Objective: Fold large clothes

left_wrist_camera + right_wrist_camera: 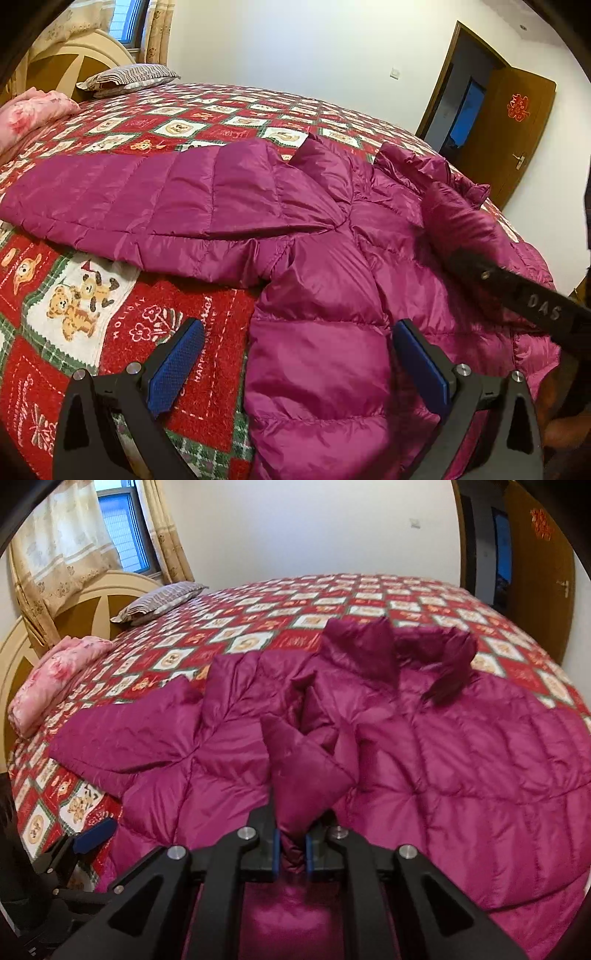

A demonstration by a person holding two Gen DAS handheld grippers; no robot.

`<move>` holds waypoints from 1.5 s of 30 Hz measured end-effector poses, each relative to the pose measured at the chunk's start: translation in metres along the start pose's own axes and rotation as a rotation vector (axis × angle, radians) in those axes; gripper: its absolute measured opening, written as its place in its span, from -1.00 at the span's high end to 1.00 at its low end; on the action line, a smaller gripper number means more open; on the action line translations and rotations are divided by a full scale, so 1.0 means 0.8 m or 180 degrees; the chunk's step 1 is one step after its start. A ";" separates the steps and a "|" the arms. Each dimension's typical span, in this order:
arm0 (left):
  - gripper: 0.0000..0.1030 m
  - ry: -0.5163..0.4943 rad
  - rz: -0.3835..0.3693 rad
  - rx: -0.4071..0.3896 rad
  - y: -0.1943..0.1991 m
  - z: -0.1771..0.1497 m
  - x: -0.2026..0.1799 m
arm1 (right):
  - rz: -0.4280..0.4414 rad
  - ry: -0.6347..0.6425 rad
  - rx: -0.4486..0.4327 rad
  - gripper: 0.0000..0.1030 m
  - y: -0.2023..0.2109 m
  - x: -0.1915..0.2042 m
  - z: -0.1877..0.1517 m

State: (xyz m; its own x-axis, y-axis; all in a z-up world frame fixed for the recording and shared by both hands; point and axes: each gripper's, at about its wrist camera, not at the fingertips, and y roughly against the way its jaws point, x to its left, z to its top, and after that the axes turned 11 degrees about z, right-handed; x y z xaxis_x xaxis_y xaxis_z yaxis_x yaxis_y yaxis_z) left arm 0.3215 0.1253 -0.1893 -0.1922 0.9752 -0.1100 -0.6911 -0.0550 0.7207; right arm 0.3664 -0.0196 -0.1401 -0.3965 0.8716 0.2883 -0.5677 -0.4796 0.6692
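Observation:
A magenta quilted down jacket lies spread on the bed, one sleeve stretched out to the left. It also fills the right wrist view. My left gripper is open, its blue pads either side of the jacket's near edge, low over the bed. My right gripper is shut on a bunched fold of the jacket and holds it lifted above the body of the jacket. The right gripper's black arm crosses the left wrist view at the right.
The bed has a red patterned bedspread with bear pictures. A striped pillow and a pink folded blanket lie near the headboard. A wooden door stands open at the far right.

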 end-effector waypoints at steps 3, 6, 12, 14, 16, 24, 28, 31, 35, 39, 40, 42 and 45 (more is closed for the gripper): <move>-0.98 0.0008 -0.0011 -0.0009 0.000 -0.001 0.001 | 0.0102 -0.0065 0.0054 0.51 -0.007 -0.002 -0.002; -0.98 0.0012 -0.0016 -0.0015 0.001 -0.001 0.002 | 0.0367 -0.0128 0.0065 -0.07 -0.009 0.000 -0.001; -0.98 -0.0022 0.0032 0.0017 -0.001 0.000 -0.001 | 0.0521 -0.0141 -0.0226 -0.07 0.050 0.007 0.017; -0.98 -0.0035 0.0068 0.0045 0.001 0.003 -0.002 | 0.0360 -0.0108 -0.0375 -0.07 0.080 -0.004 0.025; -0.98 -0.0101 0.0128 0.0104 0.006 0.009 -0.005 | 0.0022 -0.0103 -0.0528 0.12 0.117 -0.033 0.031; -0.98 -0.0341 -0.0020 -0.0340 0.060 0.084 -0.080 | -0.1106 -0.0624 -0.0573 0.35 0.158 -0.204 0.038; -0.98 -0.0339 0.0267 -0.0309 0.020 0.108 -0.127 | -0.1040 -0.1009 -0.0407 0.35 0.124 -0.248 0.022; -0.98 -0.0384 0.0586 -0.0112 -0.023 0.102 -0.143 | -0.1037 -0.1093 -0.0378 0.35 0.114 -0.256 0.007; -0.98 -0.0471 0.0884 0.0103 -0.064 0.077 -0.142 | -0.0970 -0.1136 -0.0392 0.35 0.105 -0.262 -0.011; -0.98 -0.0485 0.0934 0.0129 -0.074 0.071 -0.140 | -0.0928 -0.1143 -0.0358 0.35 0.100 -0.264 -0.009; -0.98 -0.0522 0.0957 0.0144 -0.077 0.069 -0.141 | -0.0933 -0.1144 -0.0353 0.35 0.099 -0.264 -0.009; -0.98 -0.0523 0.0961 0.0141 -0.077 0.068 -0.141 | -0.1017 -0.1084 -0.0299 0.35 0.099 -0.258 -0.006; -0.98 -0.0483 0.0915 0.0156 -0.079 0.067 -0.140 | -0.1150 -0.0899 -0.0502 0.35 0.121 -0.235 0.001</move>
State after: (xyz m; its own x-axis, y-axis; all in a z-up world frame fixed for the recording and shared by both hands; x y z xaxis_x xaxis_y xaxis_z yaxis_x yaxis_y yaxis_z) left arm 0.4246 0.0310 -0.1859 -0.2660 0.9422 0.2035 -0.5885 -0.3260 0.7399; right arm 0.3864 -0.2297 -0.1291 0.0450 0.9683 0.2458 -0.7440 -0.1317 0.6551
